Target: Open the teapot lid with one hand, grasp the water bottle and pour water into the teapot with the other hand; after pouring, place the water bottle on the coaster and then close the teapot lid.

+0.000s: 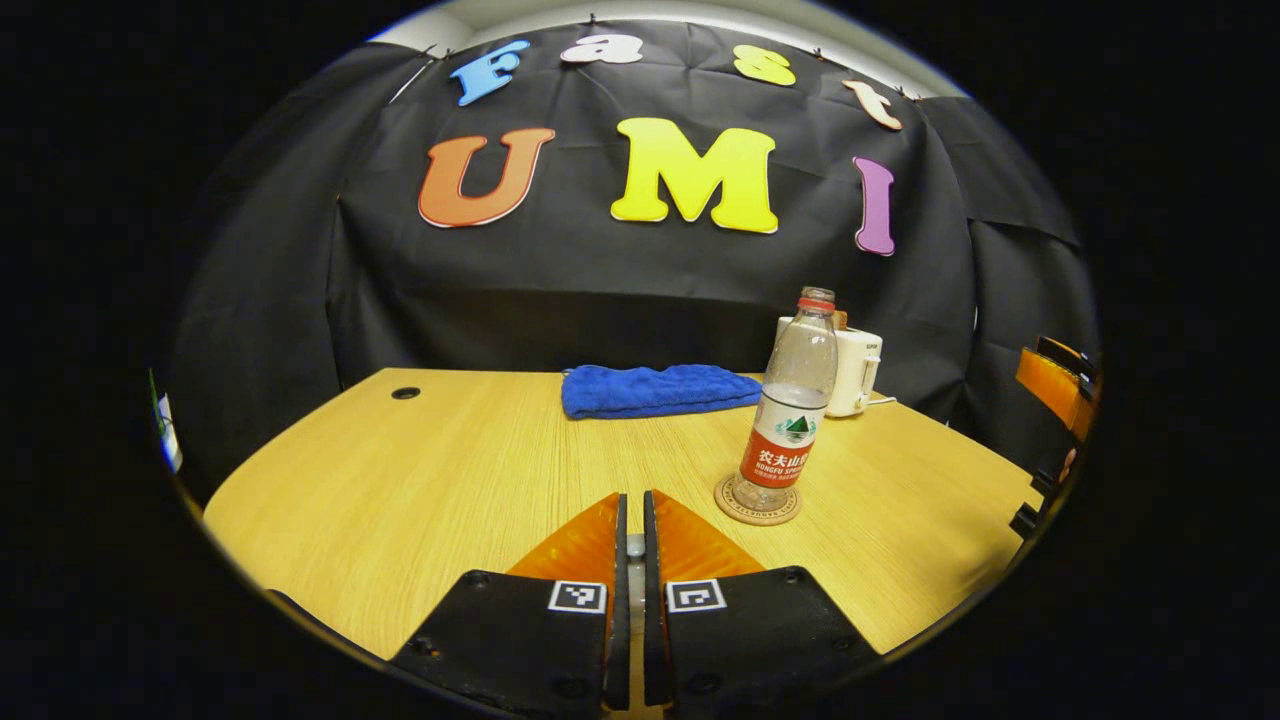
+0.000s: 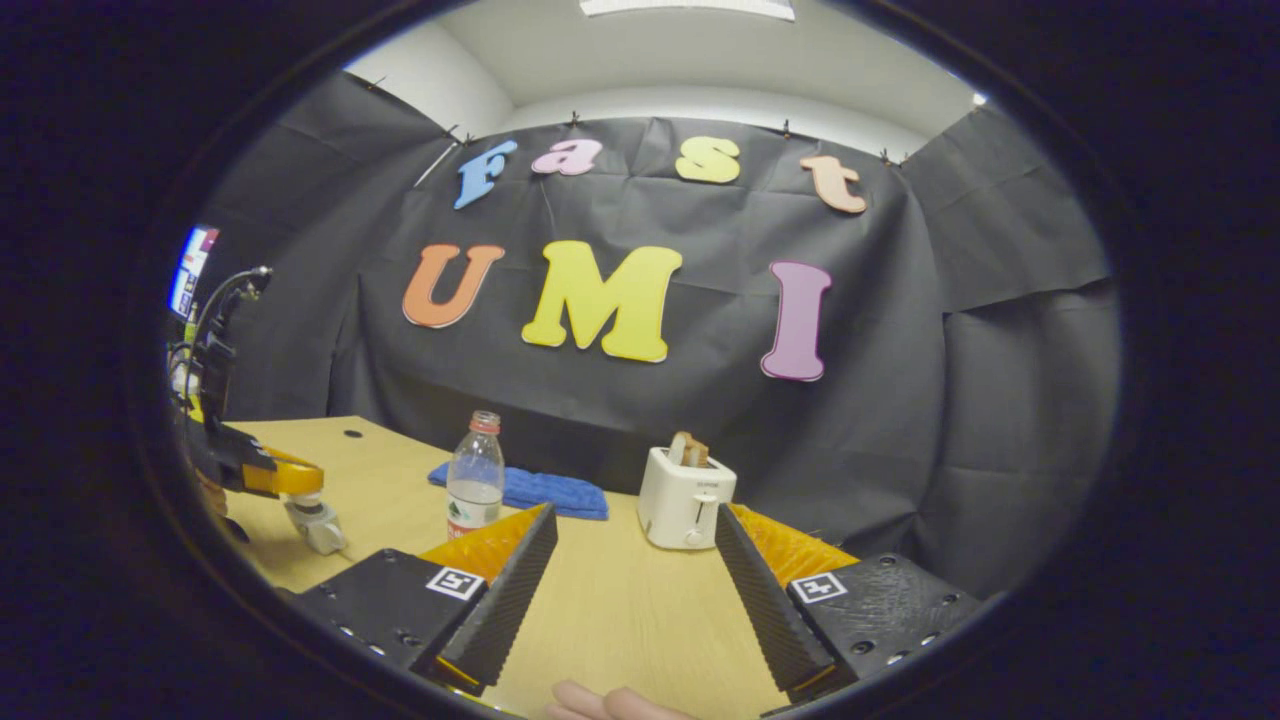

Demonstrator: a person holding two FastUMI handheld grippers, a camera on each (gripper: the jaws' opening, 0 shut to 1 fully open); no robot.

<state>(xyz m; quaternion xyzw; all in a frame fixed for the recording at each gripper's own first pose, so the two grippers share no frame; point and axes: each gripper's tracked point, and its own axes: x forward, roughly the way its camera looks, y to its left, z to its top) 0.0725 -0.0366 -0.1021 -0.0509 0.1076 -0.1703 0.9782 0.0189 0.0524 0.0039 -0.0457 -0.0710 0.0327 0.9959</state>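
Note:
The clear water bottle [image 1: 792, 400] stands upright on the round cork coaster [image 1: 758, 505], right of my left gripper [image 1: 634, 497]. That gripper's fingers are nearly together, with a small grey piece pinched in the gap. In the right gripper view, the left gripper [image 2: 300, 497] hovers over the table's left side and a small pale lid-like piece [image 2: 318, 528] hangs from its fingers. The bottle [image 2: 475, 478] stands beyond it. My right gripper [image 2: 635, 515] is open above the table with nothing between its fingers.
A white toaster [image 1: 852, 372] [image 2: 685, 500] holding bread sits at the back right of the wooden table [image 1: 420, 480]. A folded blue cloth [image 1: 655, 390] [image 2: 540, 490] lies at the back. A fingertip [image 2: 610, 705] shows at the bottom edge.

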